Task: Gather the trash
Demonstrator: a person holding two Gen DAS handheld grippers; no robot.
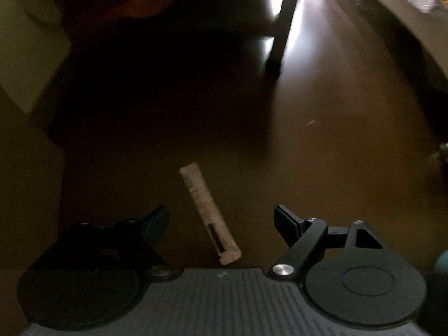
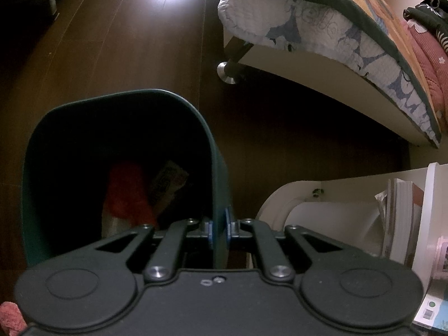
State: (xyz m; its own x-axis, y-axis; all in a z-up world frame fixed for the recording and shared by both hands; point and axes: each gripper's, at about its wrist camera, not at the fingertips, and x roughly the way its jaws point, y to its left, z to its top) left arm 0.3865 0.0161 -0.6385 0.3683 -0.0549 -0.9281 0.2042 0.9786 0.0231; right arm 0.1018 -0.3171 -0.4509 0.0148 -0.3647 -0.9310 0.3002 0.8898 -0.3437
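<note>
A pale narrow stick-shaped piece of trash (image 1: 208, 211) lies on the dark wooden floor in the left wrist view. My left gripper (image 1: 221, 224) hangs above it, open, with the piece in the gap between the fingers and untouched. In the right wrist view my right gripper (image 2: 219, 231) is shut on the right wall of a dark green bin (image 2: 215, 151). Inside the bin lie a red wrapper (image 2: 127, 193) and a printed packet (image 2: 166, 187).
A dark furniture leg (image 1: 281, 28) stands on the floor ahead of the left gripper, with deep shadow to its left. Beside the bin are a bed with a patterned quilt (image 2: 322, 36), its metal foot (image 2: 226, 71), and a white shelf holding books (image 2: 400, 215).
</note>
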